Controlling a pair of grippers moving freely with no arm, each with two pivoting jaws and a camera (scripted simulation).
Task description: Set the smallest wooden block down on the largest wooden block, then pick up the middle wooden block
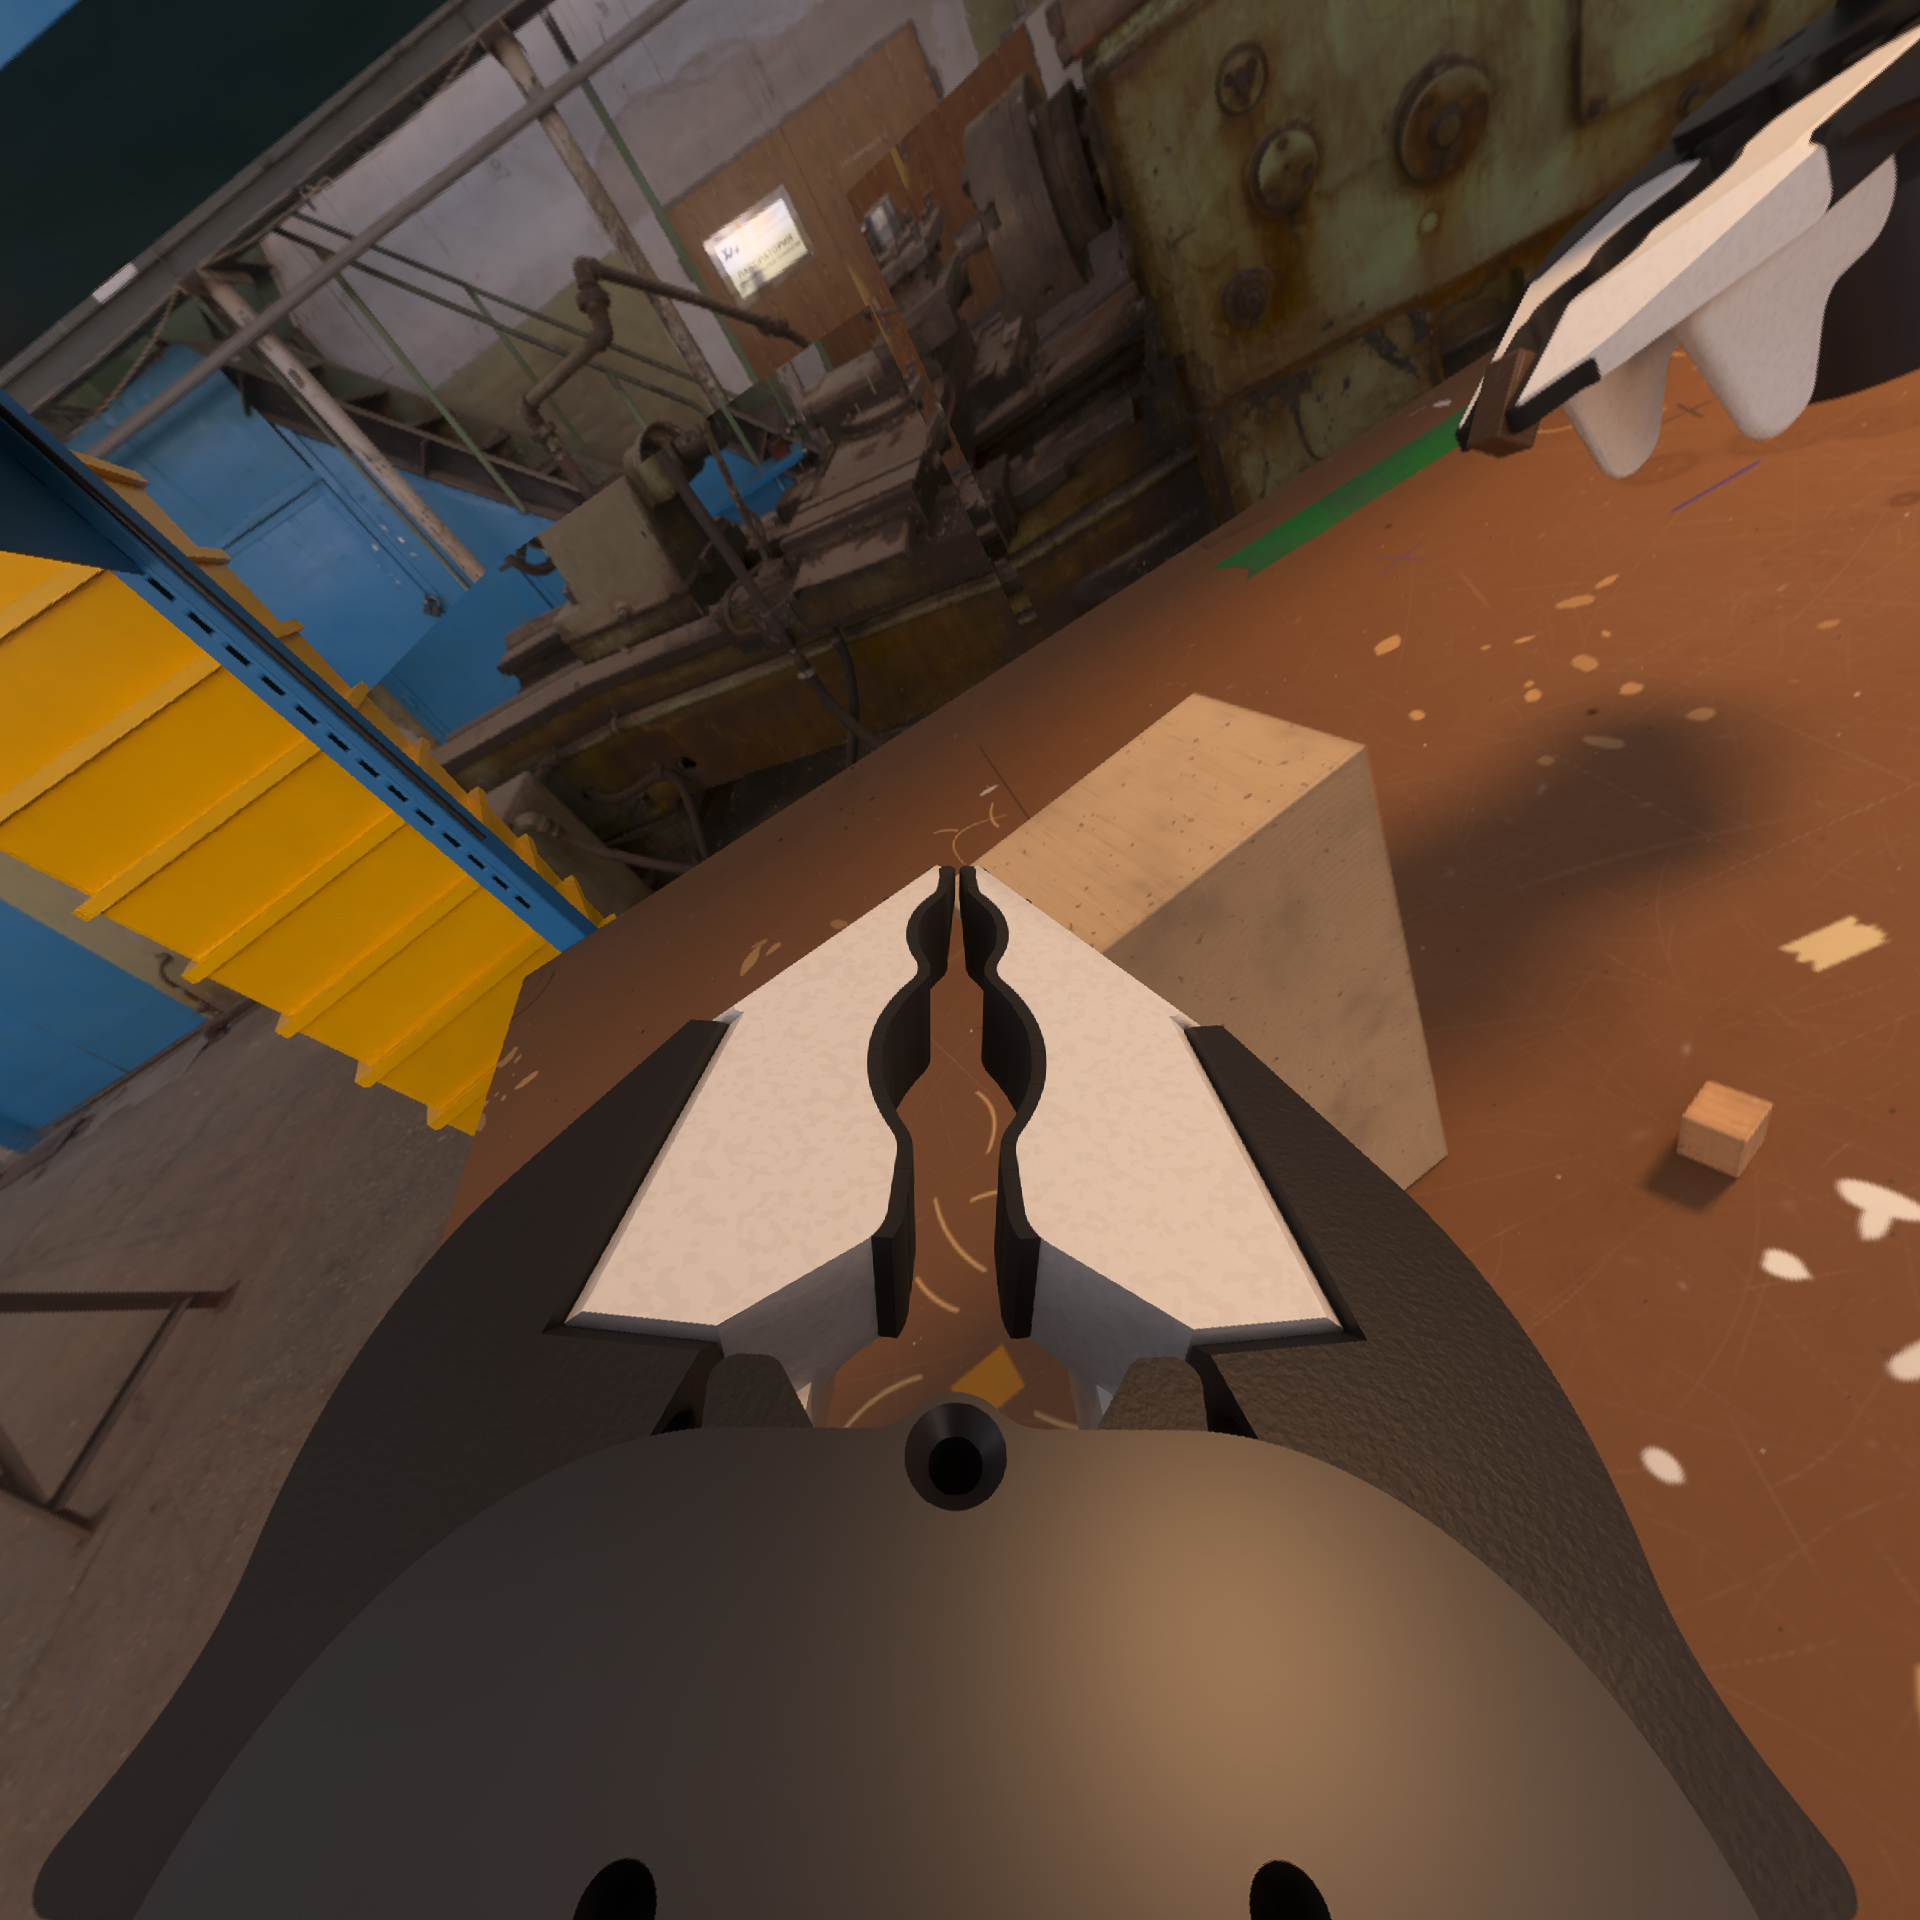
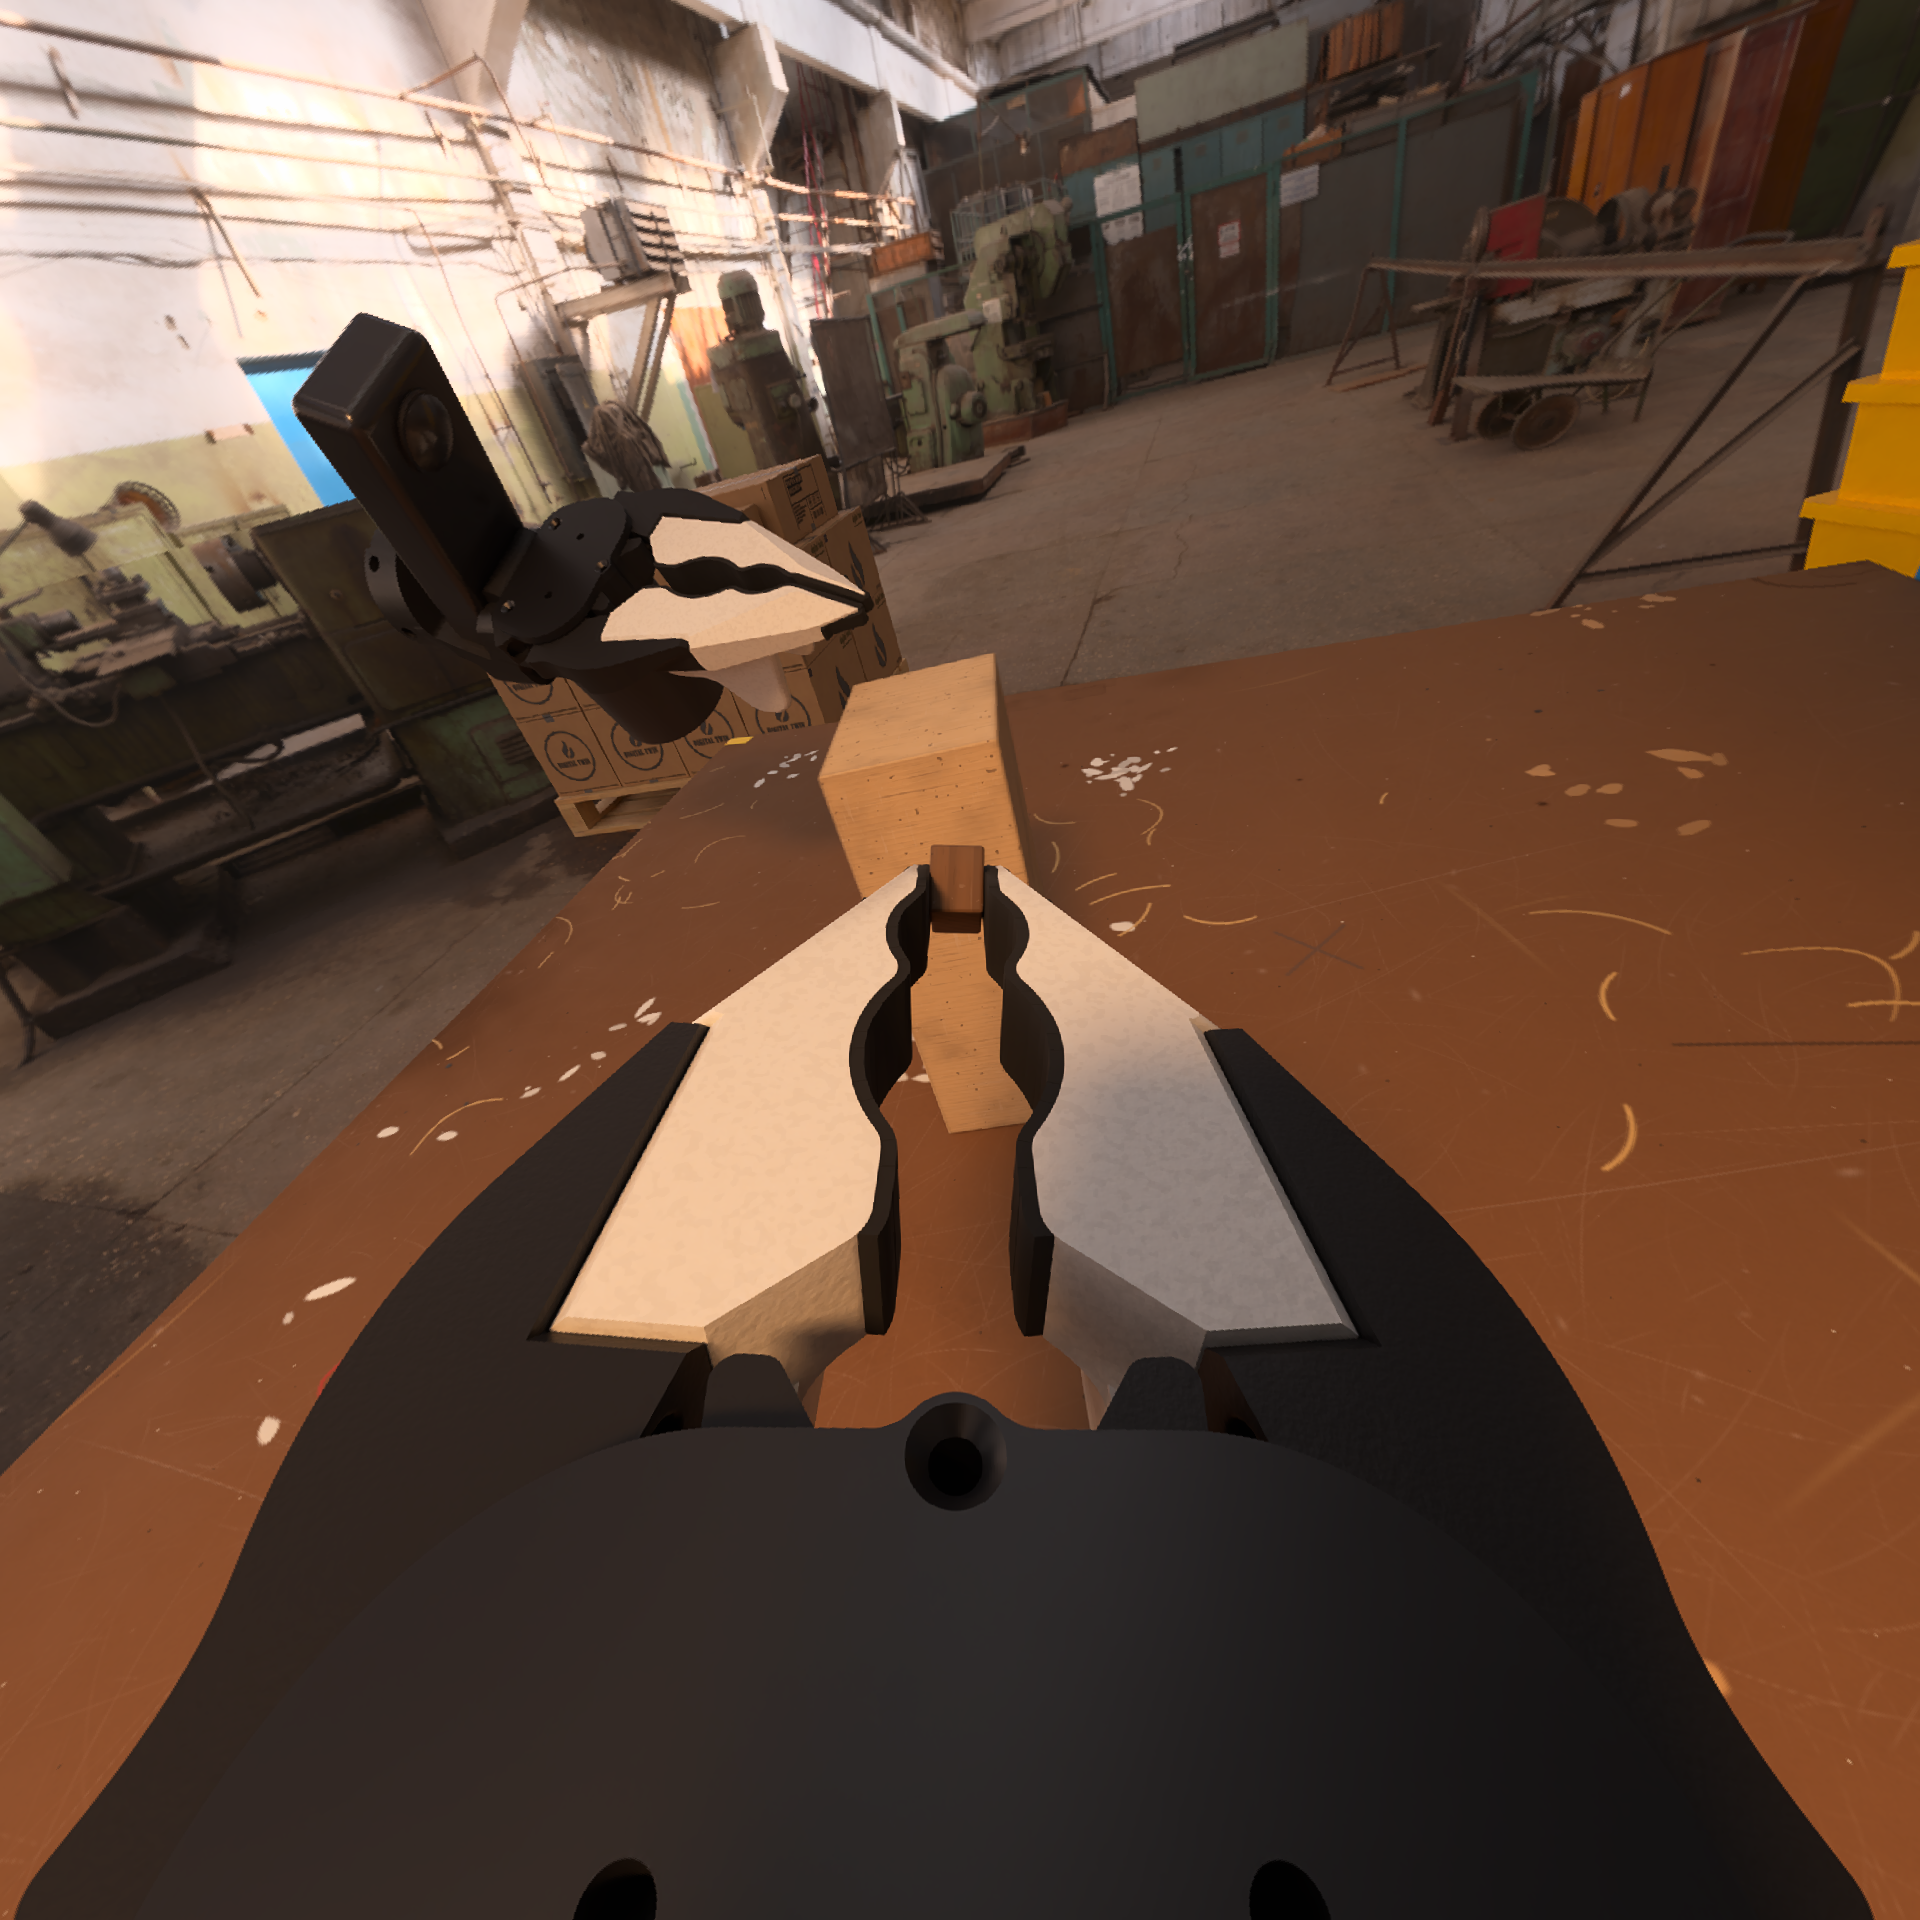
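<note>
My right gripper (image 2: 956, 875) is shut on a small dark-brown wooden block (image 2: 956, 885) and holds it above the table, in front of the large pale wooden block (image 2: 914, 769). In the left wrist view the right gripper (image 1: 1494, 428) shows at the top right with that block (image 1: 1503, 400) at its tips. My left gripper (image 1: 956, 878) is shut and empty, just left of the large block (image 1: 1247, 935). It also shows in the right wrist view (image 2: 854, 605), hovering behind the large block. A small light wooden cube (image 1: 1723, 1127) sits on the table, right of the large block.
The brown scratched table (image 1: 1558, 1455) ends in an edge close behind the large block, with the workshop floor below. A yellow container (image 1: 208, 779) stands off the table to the left. A green tape strip (image 1: 1340, 509) marks the far edge.
</note>
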